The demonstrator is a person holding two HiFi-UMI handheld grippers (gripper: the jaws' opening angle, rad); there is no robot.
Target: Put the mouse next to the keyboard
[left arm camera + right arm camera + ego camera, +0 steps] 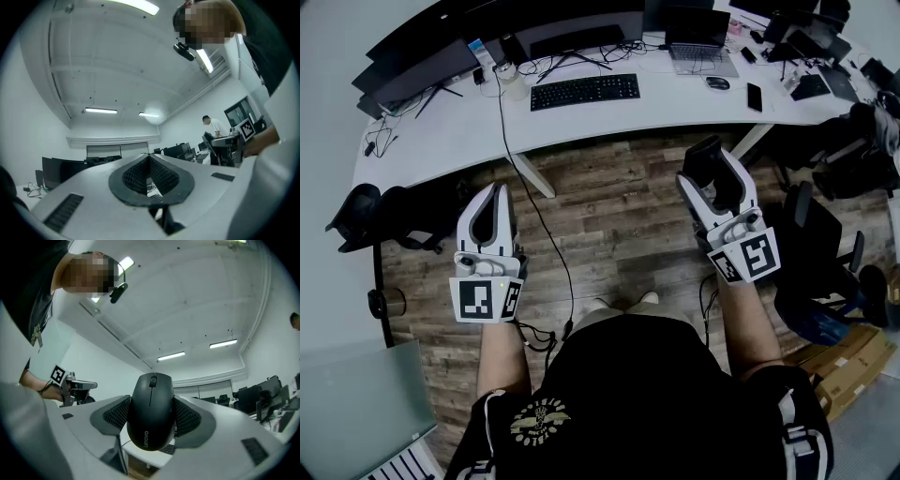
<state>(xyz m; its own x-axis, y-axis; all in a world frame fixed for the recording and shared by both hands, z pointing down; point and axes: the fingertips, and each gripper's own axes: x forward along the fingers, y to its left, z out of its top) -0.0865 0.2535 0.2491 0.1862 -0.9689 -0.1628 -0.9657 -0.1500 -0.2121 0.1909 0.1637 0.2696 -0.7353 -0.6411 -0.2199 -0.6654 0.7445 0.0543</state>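
Note:
A black mouse [151, 413] sits between the ribbed pads of my right gripper [151, 401], which is shut on its sides. In the head view that right gripper [710, 167] hangs over the wooden floor in front of the desk, the mouse [714, 172] dark between its jaws. The black keyboard [584, 91] lies on the white desk [441, 131], well ahead and to the left. My left gripper [495, 195] also hovers above the floor, short of the desk; its pads [161, 176] meet with nothing between them.
On the desk are monitors [422, 70], a laptop [701, 42], a second mouse [717, 82], a phone [754, 97] and cables. A cable [534, 211] drops from the desk to the floor. Dark office chairs [825, 253] stand at the right; cardboard boxes [848, 366] lie behind them.

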